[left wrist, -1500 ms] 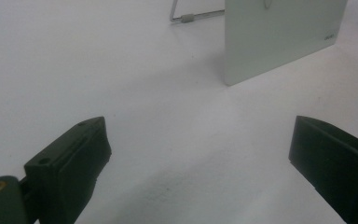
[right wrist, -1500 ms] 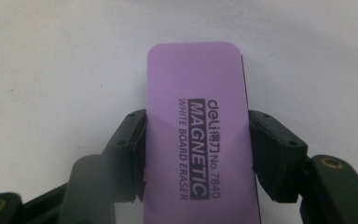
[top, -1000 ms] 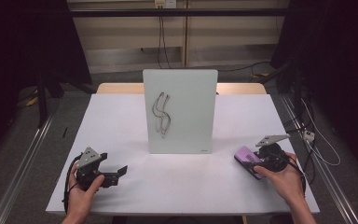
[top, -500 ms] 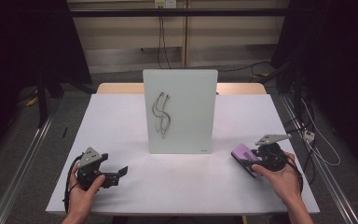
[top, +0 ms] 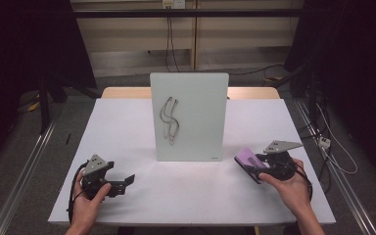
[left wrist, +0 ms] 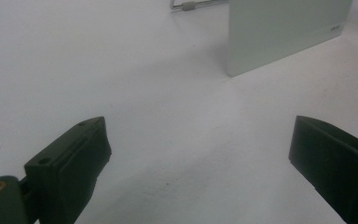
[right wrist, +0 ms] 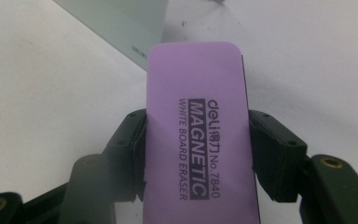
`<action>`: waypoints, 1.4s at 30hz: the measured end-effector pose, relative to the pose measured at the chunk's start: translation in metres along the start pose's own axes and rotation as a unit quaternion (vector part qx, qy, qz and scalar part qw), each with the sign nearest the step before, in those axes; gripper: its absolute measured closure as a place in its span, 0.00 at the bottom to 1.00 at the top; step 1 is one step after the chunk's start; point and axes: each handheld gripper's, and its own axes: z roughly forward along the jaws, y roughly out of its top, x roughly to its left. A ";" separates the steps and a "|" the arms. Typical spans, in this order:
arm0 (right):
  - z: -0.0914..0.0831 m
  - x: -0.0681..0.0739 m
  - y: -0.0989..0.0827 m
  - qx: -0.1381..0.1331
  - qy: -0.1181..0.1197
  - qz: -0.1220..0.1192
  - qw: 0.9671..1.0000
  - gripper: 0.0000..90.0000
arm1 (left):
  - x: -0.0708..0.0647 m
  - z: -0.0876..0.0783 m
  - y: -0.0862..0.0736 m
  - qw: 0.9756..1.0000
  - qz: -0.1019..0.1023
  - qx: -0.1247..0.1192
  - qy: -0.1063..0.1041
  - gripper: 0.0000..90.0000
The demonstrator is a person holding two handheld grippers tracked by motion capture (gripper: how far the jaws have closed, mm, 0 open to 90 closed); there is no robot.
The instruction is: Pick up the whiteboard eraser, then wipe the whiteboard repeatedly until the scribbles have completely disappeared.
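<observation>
Half the eraser (right wrist: 200, 135) behind right gripper (right wrist: 196, 154) jaws

I see a purple whiteboard eraser (right wrist: 198, 135) clamped between my right gripper's (top: 257, 167) jaws, label up, reading "MAGNETIC WHITE BOARD ERASER". It sits near the lower right corner of the upright whiteboard (top: 196, 98), which stands mid-table and carries a looping dark scribble (top: 169, 120).

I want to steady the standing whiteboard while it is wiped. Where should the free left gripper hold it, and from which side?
Grip the whiteboard at its left vertical edge, coming from the left. It stands upright and is thin, so the left gripper, open, could likely close across its thickness there, clear of the scribble and of the eraser.
</observation>
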 end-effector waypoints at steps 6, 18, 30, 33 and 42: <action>0.003 0.003 -0.002 -0.030 0.011 0.000 0.999 0.46 | 0.000 0.000 0.000 1.000 0.001 0.003 -0.001 0.06; 0.008 0.010 -0.001 -0.047 0.022 -0.003 0.999 0.46 | -0.001 0.001 0.000 1.000 0.006 0.008 0.001 0.06; 0.009 0.014 0.003 -0.059 0.028 -0.010 0.998 0.46 | 0.002 0.000 0.000 1.000 0.004 0.010 -0.002 0.06; 0.008 0.017 0.002 -0.061 0.033 -0.010 0.998 0.46 | 0.000 0.000 0.000 1.000 0.005 0.008 -0.002 0.06; 0.006 0.022 0.006 -0.073 0.042 -0.015 0.996 0.46 | 0.000 0.002 -0.001 1.000 0.005 0.015 -0.004 0.06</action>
